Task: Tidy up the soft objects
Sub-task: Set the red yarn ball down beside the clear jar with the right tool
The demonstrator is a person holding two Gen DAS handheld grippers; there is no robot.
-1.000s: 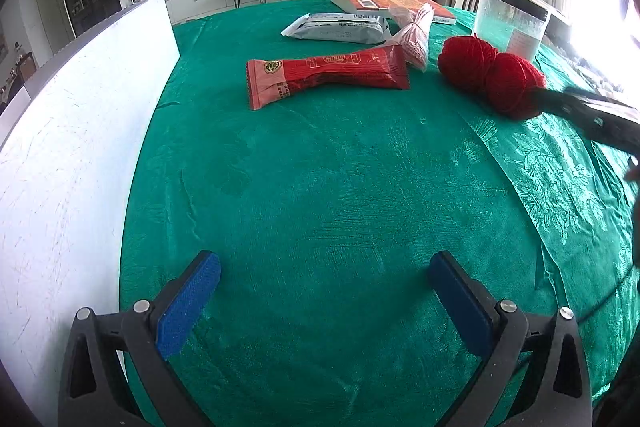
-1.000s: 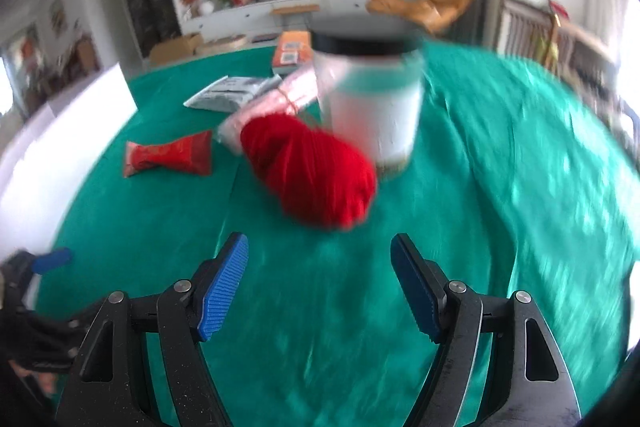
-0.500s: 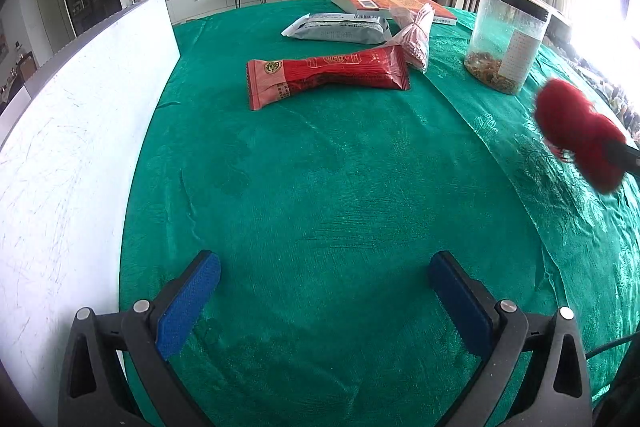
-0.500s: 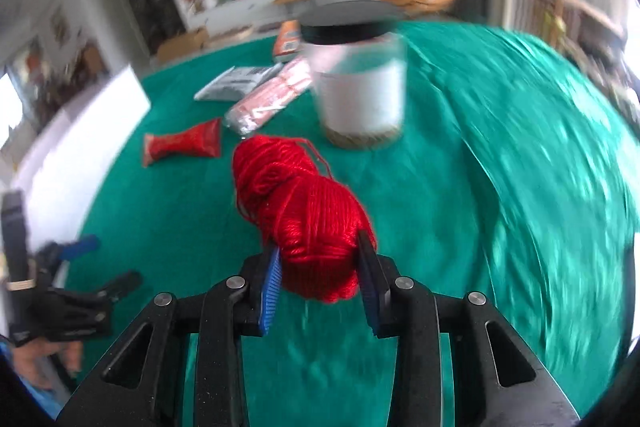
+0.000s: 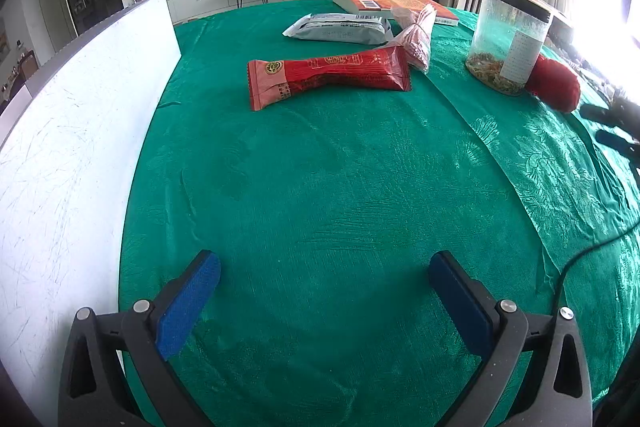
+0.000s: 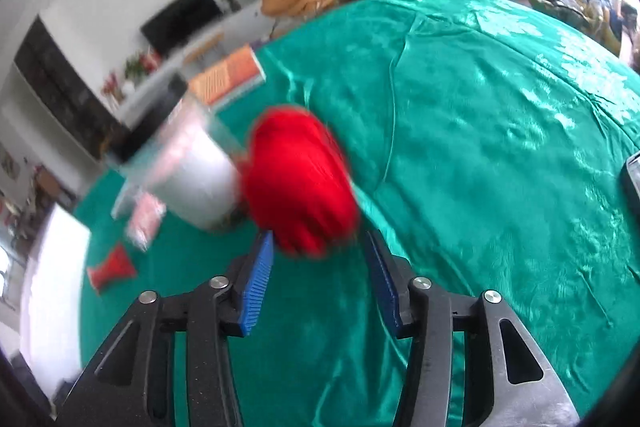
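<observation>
A red ball of yarn [image 6: 300, 187] lies on the green tablecloth [image 6: 480, 147] just right of a clear jar [image 6: 192, 179] with a black lid. My right gripper [image 6: 318, 255] is rolled to one side and its jaws are opening. The near end of the yarn sits between the blue pads [image 6: 260, 267], and they do not press it. From the left wrist the yarn [image 5: 554, 87] shows behind the jar [image 5: 508, 43] at the far right. My left gripper [image 5: 324, 267] hangs open over bare cloth with nothing in it.
A red snack packet [image 5: 328, 75], a grey packet [image 5: 340, 29], a pink bag [image 5: 416, 35] and an orange book [image 5: 396, 1] lie towards the back. A white board [image 5: 80, 147] runs along the left. A black cable [image 5: 580, 255] crosses the right side.
My right gripper shut on the yarn, carried it to the right past the jar while rolling, and its jaws have now parted. The left gripper has stayed still.
</observation>
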